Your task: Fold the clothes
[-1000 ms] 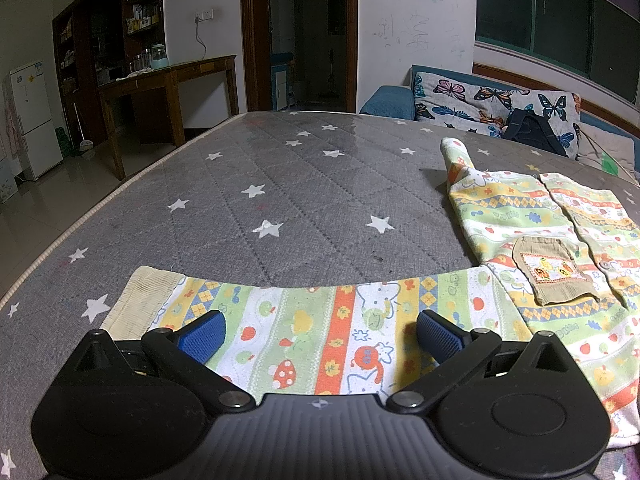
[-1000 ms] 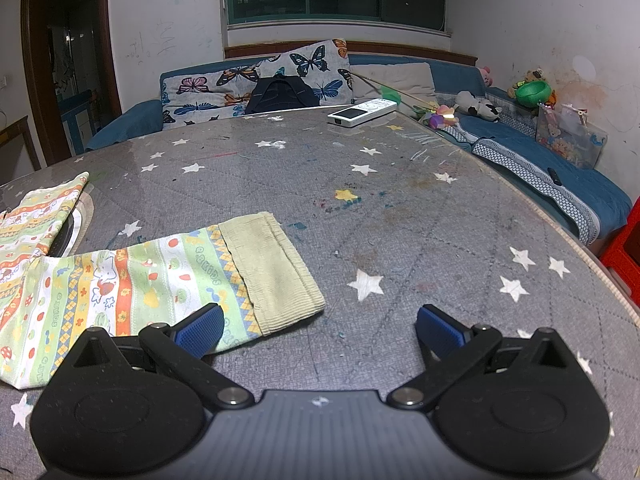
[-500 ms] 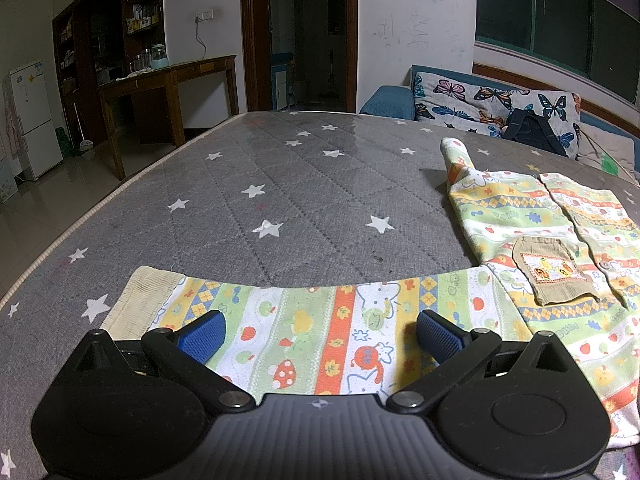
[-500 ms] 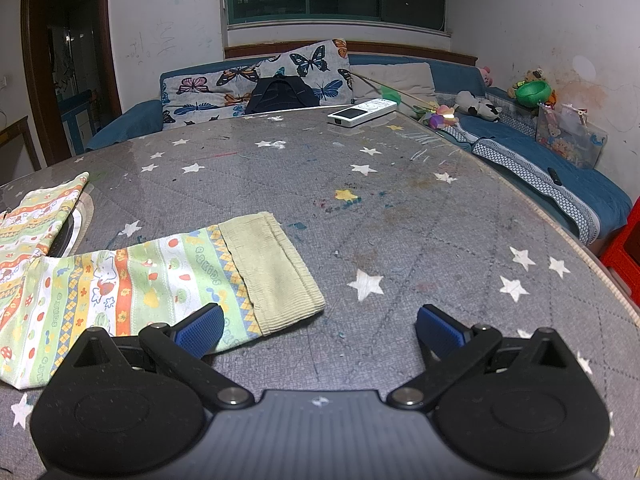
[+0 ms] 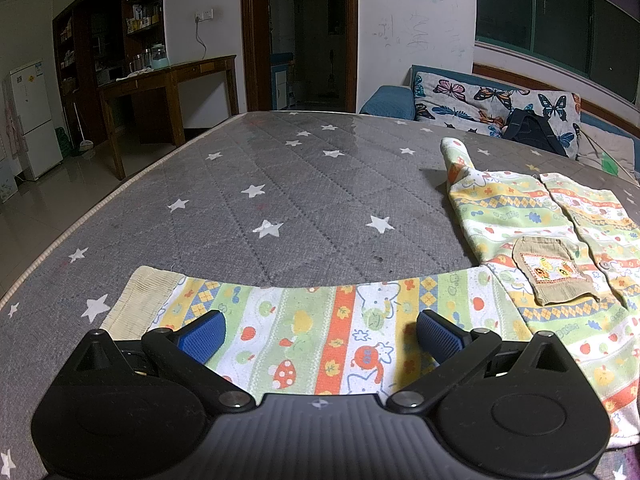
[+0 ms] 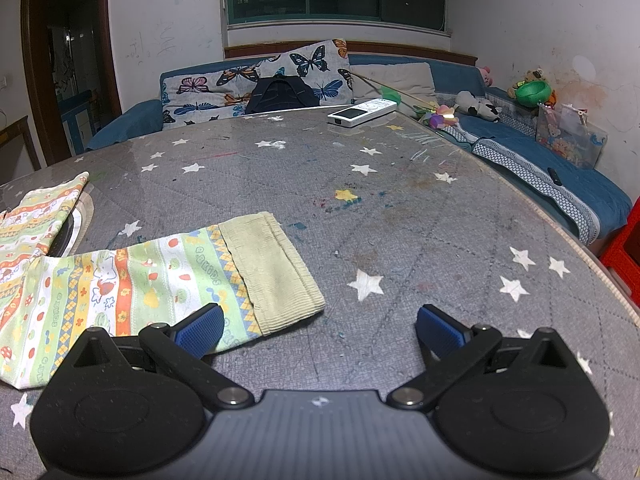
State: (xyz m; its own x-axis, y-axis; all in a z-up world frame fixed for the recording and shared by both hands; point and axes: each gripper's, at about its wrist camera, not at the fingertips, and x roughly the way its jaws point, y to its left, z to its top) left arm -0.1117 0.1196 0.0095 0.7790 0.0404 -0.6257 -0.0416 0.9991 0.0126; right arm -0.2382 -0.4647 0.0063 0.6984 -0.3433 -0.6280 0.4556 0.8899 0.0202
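A child's patterned jacket [image 5: 520, 216] with green, orange and white stripes lies spread flat on the grey star-print table [image 5: 304, 184]. One sleeve [image 5: 304, 320] with a ribbed beige cuff [image 5: 136, 300] stretches leftward under my left gripper [image 5: 320, 336], which hovers open just above it. In the right wrist view the other sleeve [image 6: 140, 280] ends in a beige cuff [image 6: 276, 268]. My right gripper [image 6: 320, 332] is open, its left pad [image 6: 200, 330] over the sleeve's near edge, the right pad over bare table.
A white remote-like device [image 6: 362, 112] lies at the table's far edge. A blue sofa [image 6: 520, 152] with butterfly cushions [image 5: 480, 100], a dark bag [image 6: 280, 96] and toys runs behind and to the right. A wooden desk [image 5: 168, 84] and a fridge [image 5: 32, 120] stand left.
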